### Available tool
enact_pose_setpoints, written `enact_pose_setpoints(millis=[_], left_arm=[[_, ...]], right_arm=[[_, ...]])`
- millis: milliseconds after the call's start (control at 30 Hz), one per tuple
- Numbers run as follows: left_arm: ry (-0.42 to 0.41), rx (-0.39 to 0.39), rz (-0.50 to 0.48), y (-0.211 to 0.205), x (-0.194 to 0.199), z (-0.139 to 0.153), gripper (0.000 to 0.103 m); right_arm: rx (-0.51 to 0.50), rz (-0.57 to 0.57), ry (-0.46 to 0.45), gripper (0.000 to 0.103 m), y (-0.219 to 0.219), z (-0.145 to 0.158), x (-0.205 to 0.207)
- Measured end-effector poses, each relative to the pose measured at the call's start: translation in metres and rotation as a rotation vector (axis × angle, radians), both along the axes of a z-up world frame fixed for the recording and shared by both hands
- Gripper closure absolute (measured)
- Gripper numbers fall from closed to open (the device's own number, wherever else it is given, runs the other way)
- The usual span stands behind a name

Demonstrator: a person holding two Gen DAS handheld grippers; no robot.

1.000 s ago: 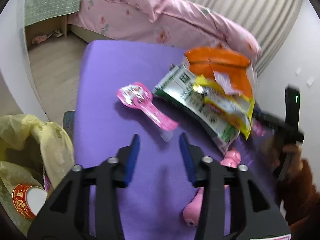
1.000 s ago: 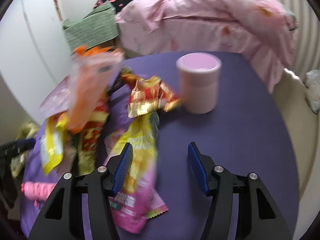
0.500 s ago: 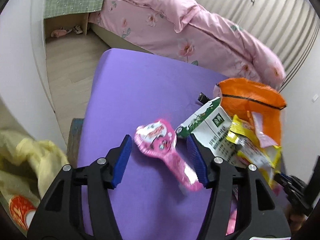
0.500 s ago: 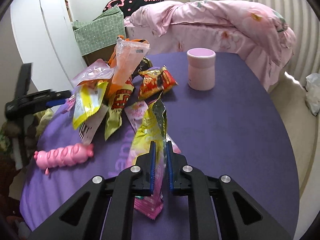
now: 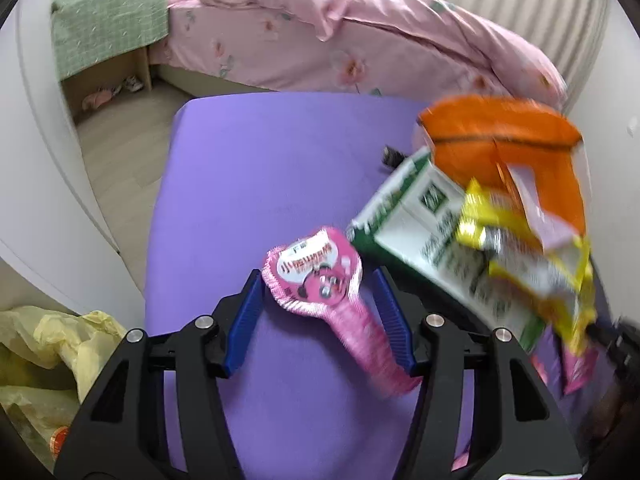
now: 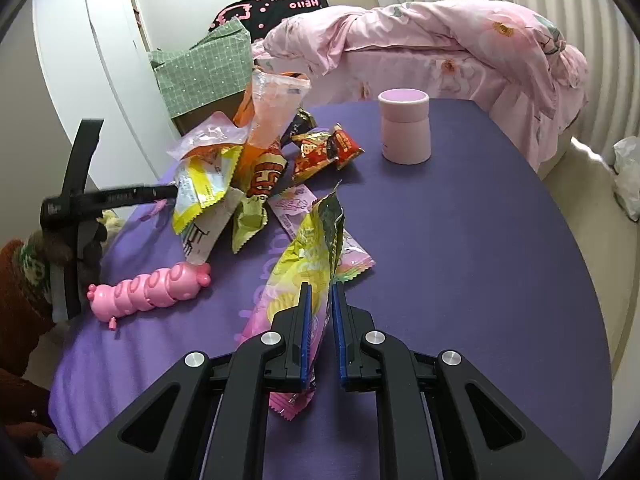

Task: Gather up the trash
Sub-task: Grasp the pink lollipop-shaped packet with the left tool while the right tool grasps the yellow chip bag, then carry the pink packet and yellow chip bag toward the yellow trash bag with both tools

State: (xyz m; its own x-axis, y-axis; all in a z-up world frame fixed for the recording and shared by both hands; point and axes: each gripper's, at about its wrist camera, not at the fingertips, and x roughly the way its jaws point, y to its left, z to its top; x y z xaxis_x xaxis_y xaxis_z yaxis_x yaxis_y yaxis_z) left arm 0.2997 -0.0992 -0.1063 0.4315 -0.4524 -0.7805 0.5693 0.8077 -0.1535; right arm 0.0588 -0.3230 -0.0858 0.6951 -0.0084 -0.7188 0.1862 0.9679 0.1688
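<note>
Purple cloth covers the desk (image 6: 460,240), with a bed (image 6: 440,40) under pink bedding behind its far edge and a yellow bin bag (image 5: 48,344) hanging open off the near left corner.

Judging by the layout, the step in hand is picking up wrappers, one per gripper. The right gripper (image 6: 320,316) has its jaws closed on a yellow and pink snack bag (image 6: 308,268), which stands up from the cloth near the middle of the desk, its torn top pointing away. The left gripper (image 5: 318,312) has its jaws open, straddling a pink spoon-shaped wrapper (image 5: 320,276) that lies flat towards the near left part of the desk; neither pad seems to touch it.

Next, I judge, the left jaws need to close on the wrapper's narrow tail, since the round head looks nearly too wide for the gap. Both pieces then go to the bin bag.

That wrapper is thin, crinkled foil with a serrated rim and a cartoon print. Beside it a heap of wrappers (image 6: 240,168) waits, orange, yellow and green. A pink caterpillar toy (image 6: 152,284) and a pink cup (image 6: 404,128) also sit on the desk and are probably not trash.
</note>
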Motion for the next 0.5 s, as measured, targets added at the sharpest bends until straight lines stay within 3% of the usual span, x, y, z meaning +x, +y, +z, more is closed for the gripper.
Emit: enact_pose_setpoints(millis=[133, 300, 500], left_arm=[[-0.010, 0.022, -0.015, 0.003, 0.000, -0.003, 0.061], [0.013, -0.015, -0.029, 0.013, -0.002, -0.001, 0.061], [-0.018, -0.016, -0.092, 0.027, -0.045, 0.007, 0.061]], right_arm=[[0.004, 0.013, 0.002, 0.092, 0.004, 0.000, 0.001], [-0.003, 0.026, -0.003, 0.092, 0.010, 0.001, -0.001], [-0.004, 0.022, -0.019, 0.092, 0.011, 0.006, -0.003]])
